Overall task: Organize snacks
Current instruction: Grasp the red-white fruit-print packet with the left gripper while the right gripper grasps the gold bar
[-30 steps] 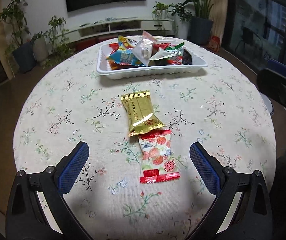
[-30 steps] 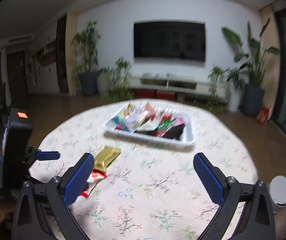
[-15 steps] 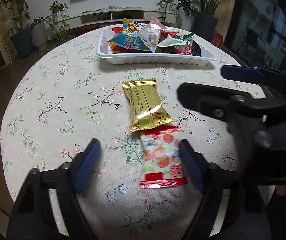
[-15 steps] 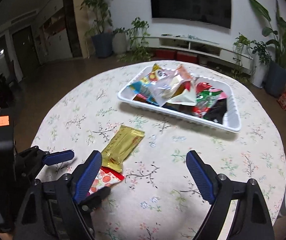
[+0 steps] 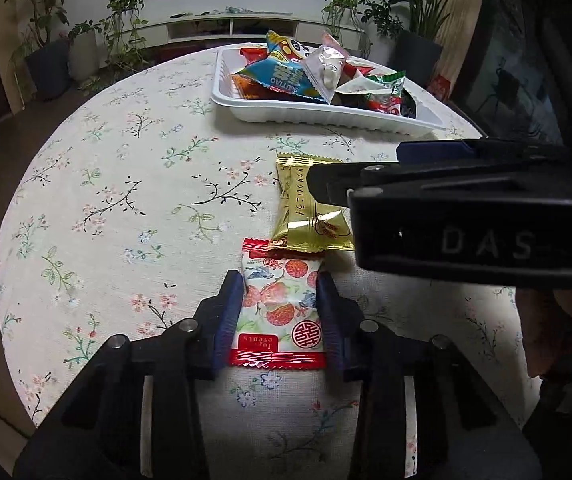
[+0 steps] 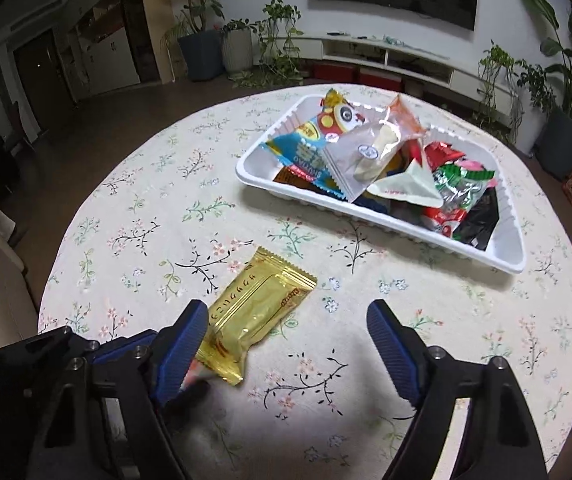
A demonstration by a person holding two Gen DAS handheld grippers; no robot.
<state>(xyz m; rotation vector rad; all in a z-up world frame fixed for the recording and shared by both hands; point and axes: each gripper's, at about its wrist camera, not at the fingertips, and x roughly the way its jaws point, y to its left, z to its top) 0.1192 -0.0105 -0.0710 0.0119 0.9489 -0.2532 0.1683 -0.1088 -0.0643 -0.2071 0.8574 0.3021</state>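
Closing in, the left gripper [image 5: 280, 308] has its jaws against both sides of the strawberry snack pack [image 5: 280, 306] on the table [image 5: 126, 200]. Right gripper [image 6: 287, 344], jaws wide though narrowing, straddles the gold snack pack [image 6: 256, 314] without gripping; one pad touches it.

Left gripper [image 5: 280, 312] pads against red fruit-print snack packet [image 5: 280, 308].

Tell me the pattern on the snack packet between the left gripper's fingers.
White with red fruit and red ends; left wrist view.
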